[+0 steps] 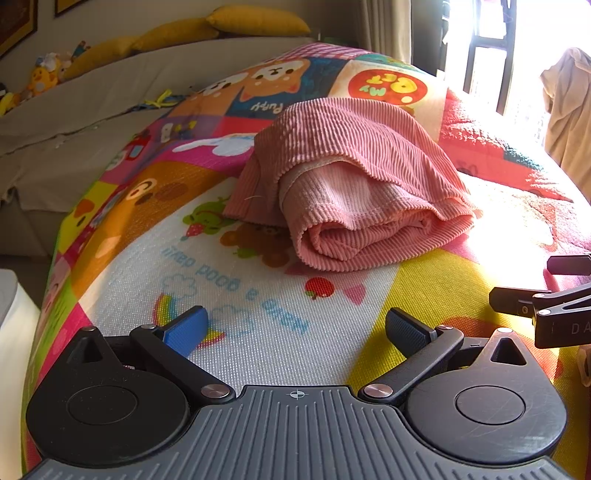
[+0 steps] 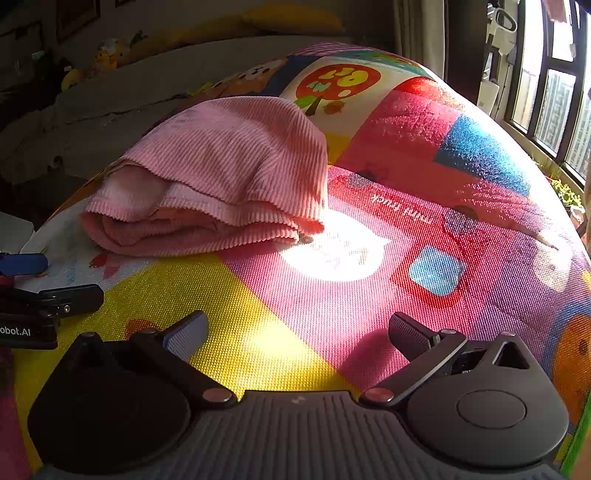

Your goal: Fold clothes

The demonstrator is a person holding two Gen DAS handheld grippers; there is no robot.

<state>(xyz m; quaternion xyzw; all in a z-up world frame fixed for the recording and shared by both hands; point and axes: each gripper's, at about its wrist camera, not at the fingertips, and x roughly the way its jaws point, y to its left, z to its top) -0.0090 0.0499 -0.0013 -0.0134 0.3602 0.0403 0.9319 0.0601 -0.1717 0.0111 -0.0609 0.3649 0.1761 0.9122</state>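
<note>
A pink ribbed garment [image 1: 354, 184] lies folded in a thick bundle on the colourful play mat [image 1: 258, 332]. It also shows in the right wrist view [image 2: 221, 184]. My left gripper [image 1: 295, 328] is open and empty, a little short of the bundle. My right gripper [image 2: 299, 332] is open and empty, to the right of and short of the bundle. The right gripper's fingers [image 1: 546, 299] show at the right edge of the left wrist view. The left gripper's fingers [image 2: 48, 295] show at the left edge of the right wrist view.
The play mat [image 2: 369, 295] covers a raised surface. A grey sofa [image 1: 92, 110] with yellow cushions [image 1: 221, 26] and soft toys [image 1: 40, 77] stands behind on the left. A window [image 2: 554, 92] is on the right. A beige cloth [image 1: 569, 118] hangs at far right.
</note>
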